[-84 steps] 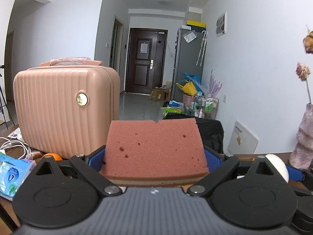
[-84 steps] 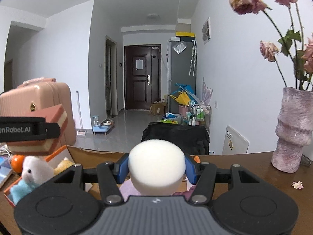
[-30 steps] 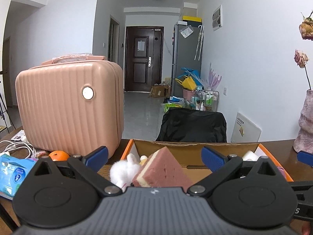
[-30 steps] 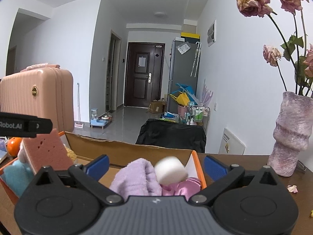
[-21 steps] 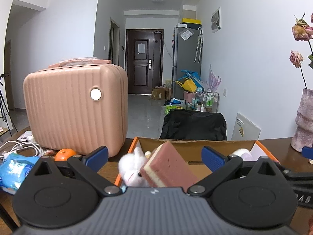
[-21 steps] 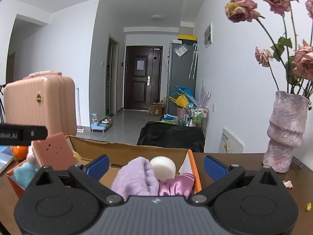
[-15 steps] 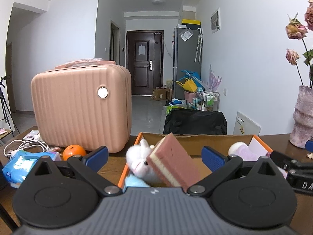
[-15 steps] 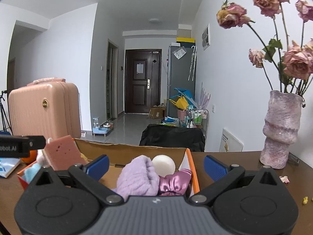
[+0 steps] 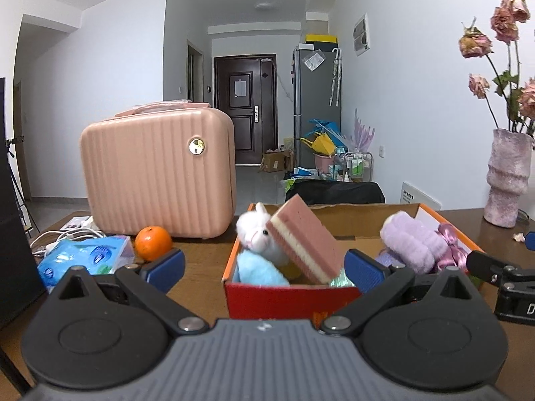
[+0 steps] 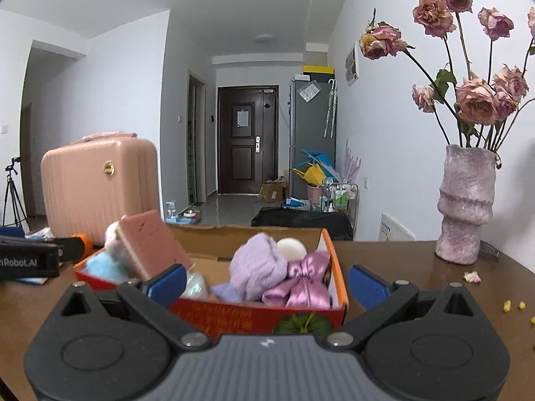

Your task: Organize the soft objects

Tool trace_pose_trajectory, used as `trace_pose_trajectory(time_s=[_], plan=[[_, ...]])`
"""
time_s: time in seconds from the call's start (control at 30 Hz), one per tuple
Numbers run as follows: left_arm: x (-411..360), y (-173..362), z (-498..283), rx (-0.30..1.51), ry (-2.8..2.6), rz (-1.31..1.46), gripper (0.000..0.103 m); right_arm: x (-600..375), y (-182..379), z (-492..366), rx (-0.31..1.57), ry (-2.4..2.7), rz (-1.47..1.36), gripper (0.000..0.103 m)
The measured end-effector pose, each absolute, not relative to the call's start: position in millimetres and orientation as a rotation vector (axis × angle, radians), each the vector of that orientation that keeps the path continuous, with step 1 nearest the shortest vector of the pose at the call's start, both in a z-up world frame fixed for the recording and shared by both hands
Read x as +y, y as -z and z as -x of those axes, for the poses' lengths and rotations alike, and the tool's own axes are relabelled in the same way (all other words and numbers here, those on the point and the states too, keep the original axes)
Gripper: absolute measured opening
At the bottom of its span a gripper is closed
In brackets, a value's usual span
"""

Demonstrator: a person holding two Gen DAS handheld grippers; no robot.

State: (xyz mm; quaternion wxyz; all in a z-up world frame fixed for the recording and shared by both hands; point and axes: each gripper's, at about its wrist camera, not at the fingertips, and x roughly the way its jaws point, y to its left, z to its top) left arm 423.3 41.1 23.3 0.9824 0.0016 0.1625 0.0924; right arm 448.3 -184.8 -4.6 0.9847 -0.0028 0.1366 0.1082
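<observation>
Both the left gripper (image 9: 264,262) and the right gripper (image 10: 267,280) are held wide open and empty before the box (image 10: 337,277); a pink sponge (image 9: 301,237) is seen leaning inside.

box (image 9: 287,295) on table (image 9: 200,254) | sponge (image 9: 306,237) in box's left end | suitcase (image 9: 157,170) behind-left | vase (image 10: 466,204) right

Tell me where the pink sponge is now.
In the left wrist view the pink sponge leans tilted inside the box, at its left end, against the white plush toy.
</observation>
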Motion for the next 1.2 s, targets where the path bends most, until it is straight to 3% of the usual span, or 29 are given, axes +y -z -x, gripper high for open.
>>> trace_pose_trajectory(time_s=[1.2], plan=[[41.7,3.9,-177.2,0.34,-0.151,0.02,0.103,-234.2,19.0,-205.6,0.251,-0.233,-0.003,0.103]])
